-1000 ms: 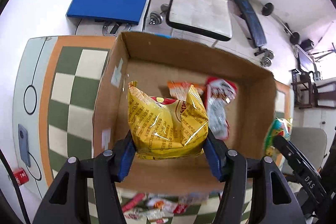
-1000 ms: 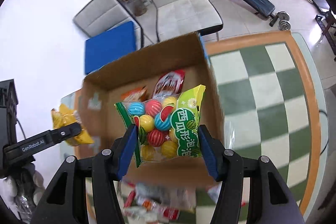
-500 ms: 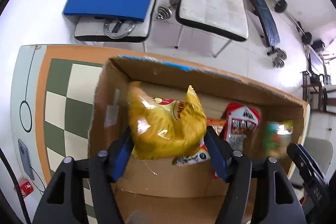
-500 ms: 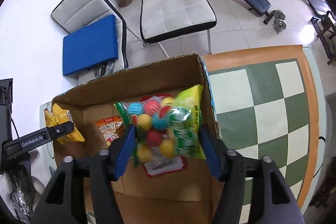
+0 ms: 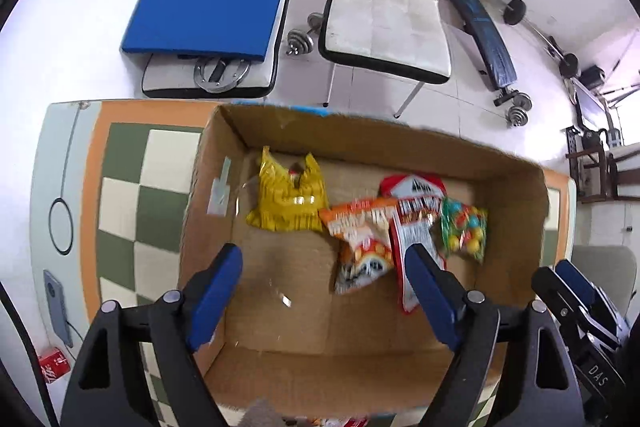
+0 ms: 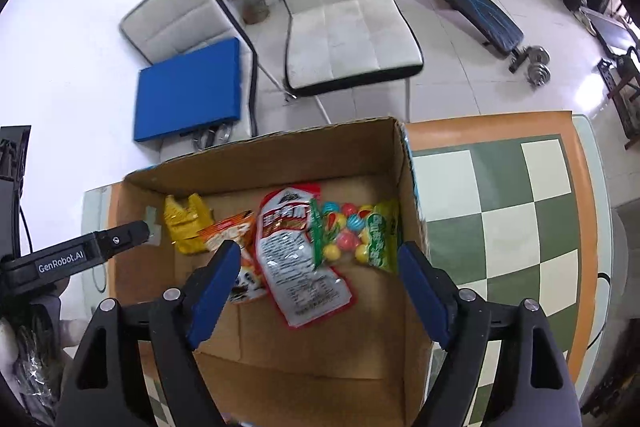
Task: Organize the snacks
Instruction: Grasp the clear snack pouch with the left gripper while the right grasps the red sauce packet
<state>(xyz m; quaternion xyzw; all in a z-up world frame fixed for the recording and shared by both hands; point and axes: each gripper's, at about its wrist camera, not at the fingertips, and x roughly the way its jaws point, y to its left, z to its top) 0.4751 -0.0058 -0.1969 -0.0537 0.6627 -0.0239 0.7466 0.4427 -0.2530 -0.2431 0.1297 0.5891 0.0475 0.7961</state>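
Blue-padded fingers [image 5: 218, 291] of the left gripper [image 5: 324, 291] fill the bottom of its own view, jaws spreading apart with nothing pinched between them, pointed down into an open cardboard box [image 5: 312, 383] that sits on a green-and-cream checkered table [image 5: 132, 195]. To its right, the right gripper [image 6: 316, 287] hangs over the same box, its jaws likewise widening and released, no packet pressed by its pads. On the box floor beyond the left gripper's tips lie four snack bags in a rough row: a yellow crinkled bag [image 5: 288, 203] toward the left wall, an orange packet [image 5: 364, 239] just beside it, a red-and-white pouch [image 5: 416, 223] overlapping the orange one, and a clear bag of coloured candy balls [image 5: 466, 229] with a green edge nearest the right wall. In the right wrist view the candy bag [image 6: 356, 231] lies between the red-and-white pouch [image 6: 298, 255] and the box's right wall [image 6: 412, 195]. A phone [image 5: 56, 303] and a small red can [image 5: 54, 365] rest near the table's left edge. Past the table stand two pale padded chairs [image 5: 392, 15], one carrying a blue cushion [image 5: 208, 15], and farther off a slanted exercise bench [image 5: 486, 39] with dumbbells [image 5: 518, 109] on the white tiled floor.
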